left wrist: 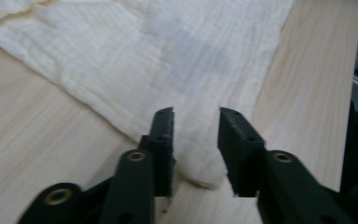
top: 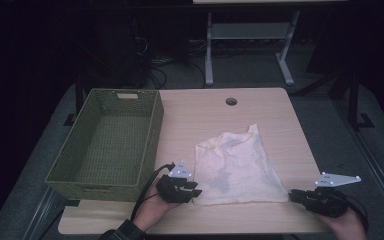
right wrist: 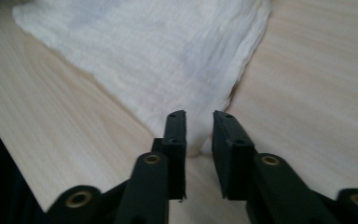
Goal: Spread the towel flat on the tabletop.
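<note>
On the bench [top: 280, 125], right of the green basket [top: 152, 145]: one cream cloth [top: 237, 162], crinkled, lying flat and spread, with a faint grey patch near its front left part.

Hidden or unclear: the room behind the bench is dark; only a pale frame and cables can be made out there. The person's forearms are cut off by the bottom edge of the high view.

Container: the green basket, woven, rectangular, holds nothing visible.

Writing: none legible.

Left gripper [top: 196, 192]: at the cloth's front left corner, jaws apart; the bunched corner [left wrist: 205, 175] lies between them, whether touched cannot be told.

Right gripper [top: 293, 195]: at the cloth's front right corner, jaws narrowly apart, the corner tip [right wrist: 198, 142] lying in the gap, apparently unclamped.
</note>
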Available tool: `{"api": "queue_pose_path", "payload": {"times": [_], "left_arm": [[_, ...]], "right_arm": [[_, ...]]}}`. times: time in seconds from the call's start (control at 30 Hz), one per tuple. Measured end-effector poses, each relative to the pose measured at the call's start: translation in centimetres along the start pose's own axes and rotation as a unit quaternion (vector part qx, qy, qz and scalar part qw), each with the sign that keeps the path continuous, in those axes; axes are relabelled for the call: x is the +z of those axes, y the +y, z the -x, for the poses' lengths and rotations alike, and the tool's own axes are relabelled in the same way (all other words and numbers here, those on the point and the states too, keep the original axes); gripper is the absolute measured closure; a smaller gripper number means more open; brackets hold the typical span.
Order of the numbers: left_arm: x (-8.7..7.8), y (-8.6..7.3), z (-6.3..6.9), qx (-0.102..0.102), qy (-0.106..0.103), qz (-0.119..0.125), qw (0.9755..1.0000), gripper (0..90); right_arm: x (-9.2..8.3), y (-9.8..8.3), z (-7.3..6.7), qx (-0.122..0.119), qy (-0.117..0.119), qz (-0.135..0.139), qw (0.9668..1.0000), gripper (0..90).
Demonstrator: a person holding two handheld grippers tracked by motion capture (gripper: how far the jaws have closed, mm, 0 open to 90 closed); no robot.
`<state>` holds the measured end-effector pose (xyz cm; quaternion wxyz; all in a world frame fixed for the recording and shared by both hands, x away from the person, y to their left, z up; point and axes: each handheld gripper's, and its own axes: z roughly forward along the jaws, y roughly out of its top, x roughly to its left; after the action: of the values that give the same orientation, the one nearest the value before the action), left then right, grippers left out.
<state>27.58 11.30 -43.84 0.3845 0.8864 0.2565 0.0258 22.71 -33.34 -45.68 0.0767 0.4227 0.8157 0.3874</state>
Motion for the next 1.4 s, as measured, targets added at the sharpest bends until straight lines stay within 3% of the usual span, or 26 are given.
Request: {"api": "queue_pose_path", "payload": {"times": [0.1,0.4,0.57,0.7,1.0,1.13,1.33,1.37,1.4], "left_arm": [[0.2,0.6,-0.5,-0.004,0.007,0.009,0.9999,58.7],[2.1,3.2,-3.2,0.000,0.045,0.021,0.9988,60.0],[2.8,4.4,-4.4,-0.001,0.062,0.023,0.9978,61.2],[3.7,5.9,-6.2,-0.006,0.073,0.028,0.9969,61.6],[5.5,8.2,-8.9,-0.001,0.074,0.028,0.9969,63.0],[6.3,8.7,-9.4,0.009,0.070,0.025,0.9972,63.0],[8.0,9.1,-9.8,0.012,0.061,0.014,0.9980,62.7],[8.4,9.1,-9.8,0.013,0.061,0.010,0.9980,62.8],[8.6,9.0,-9.8,0.015,0.064,0.010,0.9978,63.0]], "right_arm": [[0.1,0.9,0.4,0.005,0.000,0.010,0.9999,71.6],[2.5,4.8,1.2,-0.023,-0.008,0.020,0.9995,71.0],[3.3,6.5,1.8,-0.028,-0.009,0.032,0.9990,71.0],[4.3,8.5,2.4,-0.029,-0.008,0.036,0.9989,69.9],[7.1,12.1,3.3,-0.038,-0.016,0.030,0.9987,69.2],[8.0,13.2,3.7,-0.042,-0.018,0.026,0.9986,69.0],[9.7,15.8,5.7,-0.029,-0.032,0.025,0.9987,68.5],[10.3,16.6,7.1,-0.024,-0.041,0.027,0.9985,68.2],[10.6,16.8,7.5,-0.018,-0.043,0.027,0.9986,68.2]]}}
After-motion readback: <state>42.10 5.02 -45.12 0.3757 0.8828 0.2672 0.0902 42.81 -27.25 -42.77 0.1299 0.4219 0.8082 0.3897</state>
